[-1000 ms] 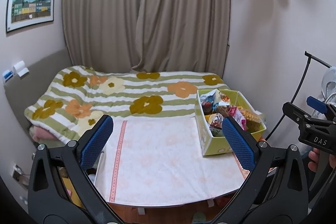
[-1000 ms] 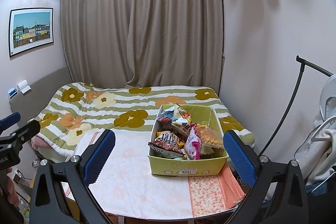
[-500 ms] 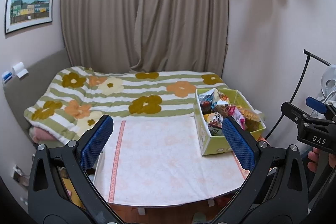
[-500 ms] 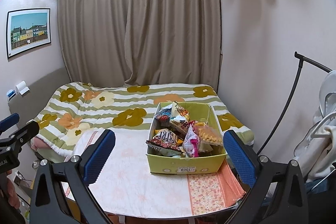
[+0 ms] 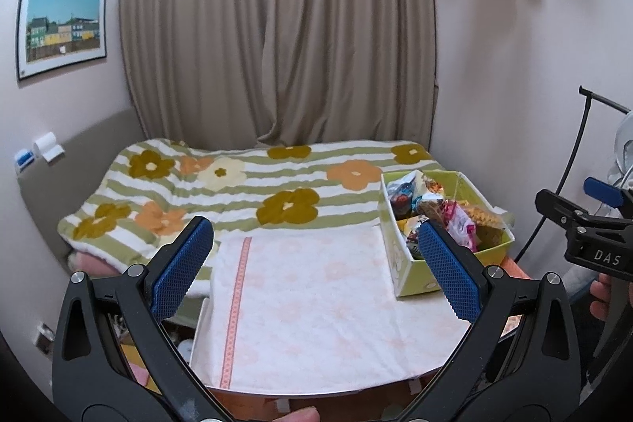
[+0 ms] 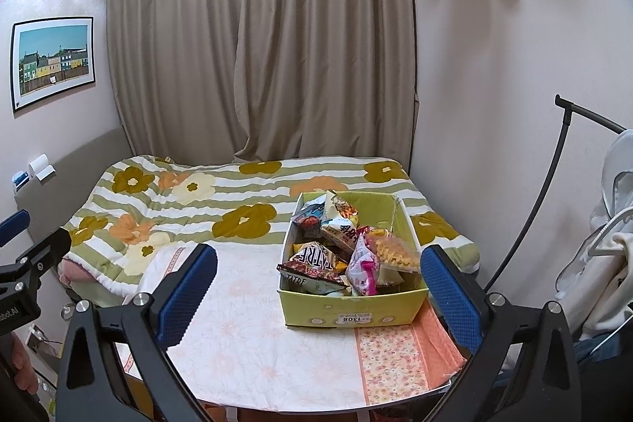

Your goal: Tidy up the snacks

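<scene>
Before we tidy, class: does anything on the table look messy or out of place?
Yes. The snack packets are heaped at all angles in the green box, some poking above its rim. Nothing has spilled onto the tablecloth.

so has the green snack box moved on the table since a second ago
No. The green snack box sits on the same spot of the tablecloth, its right front corner at the orange patterned strip; only the camera shifted slightly.
</scene>
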